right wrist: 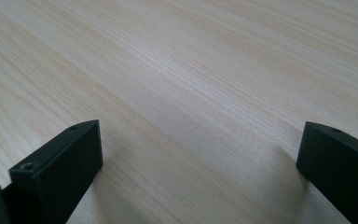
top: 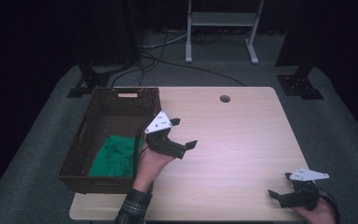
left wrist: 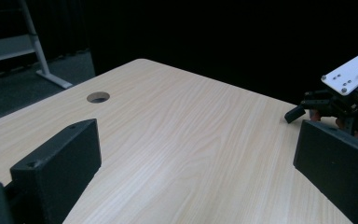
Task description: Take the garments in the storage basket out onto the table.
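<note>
A dark brown wicker basket stands on the left part of the light wooden table. A green cloth lies crumpled in its near half. My left gripper is held just right of the basket, above the table, open with nothing between its jaws. In the left gripper view my left gripper looks across bare wood toward the right gripper. My right gripper rests low at the table's near right corner, open and empty. In the right gripper view my right gripper has bare wood between its jaws.
A round cable hole sits near the table's far edge. On the carpet behind stand a white metal frame, two black stand feet and loose cables. A plaid sleeve enters at the bottom.
</note>
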`<action>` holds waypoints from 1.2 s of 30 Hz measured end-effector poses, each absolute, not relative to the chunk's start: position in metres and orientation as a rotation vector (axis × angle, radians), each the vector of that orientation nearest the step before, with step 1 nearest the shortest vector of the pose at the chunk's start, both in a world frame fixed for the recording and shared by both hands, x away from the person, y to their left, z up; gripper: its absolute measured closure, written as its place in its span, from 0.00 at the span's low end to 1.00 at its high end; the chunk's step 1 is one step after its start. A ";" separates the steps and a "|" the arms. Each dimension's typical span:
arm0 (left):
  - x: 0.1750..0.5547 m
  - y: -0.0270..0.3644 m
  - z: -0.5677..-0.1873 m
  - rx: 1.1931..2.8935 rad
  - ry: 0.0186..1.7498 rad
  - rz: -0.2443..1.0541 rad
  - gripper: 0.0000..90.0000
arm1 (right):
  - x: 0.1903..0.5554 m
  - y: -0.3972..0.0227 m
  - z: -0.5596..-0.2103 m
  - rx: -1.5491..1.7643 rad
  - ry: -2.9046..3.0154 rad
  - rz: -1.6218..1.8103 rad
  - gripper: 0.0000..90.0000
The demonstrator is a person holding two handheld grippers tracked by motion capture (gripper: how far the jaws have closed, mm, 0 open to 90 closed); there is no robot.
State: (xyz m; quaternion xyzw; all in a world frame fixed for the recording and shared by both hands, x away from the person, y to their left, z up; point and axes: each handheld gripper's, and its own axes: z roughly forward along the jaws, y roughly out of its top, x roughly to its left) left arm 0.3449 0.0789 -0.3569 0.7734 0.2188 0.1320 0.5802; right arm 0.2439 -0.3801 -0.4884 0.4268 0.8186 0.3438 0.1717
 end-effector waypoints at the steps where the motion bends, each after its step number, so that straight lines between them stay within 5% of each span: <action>1: 0.346 0.079 -0.357 1.803 0.514 0.308 0.00 | 0.244 -0.380 -0.488 1.212 2.324 0.976 0.00; 36: 0.356 0.102 -0.352 1.773 0.541 0.325 0.00 | 0.244 -0.380 -0.489 1.208 2.324 0.975 0.00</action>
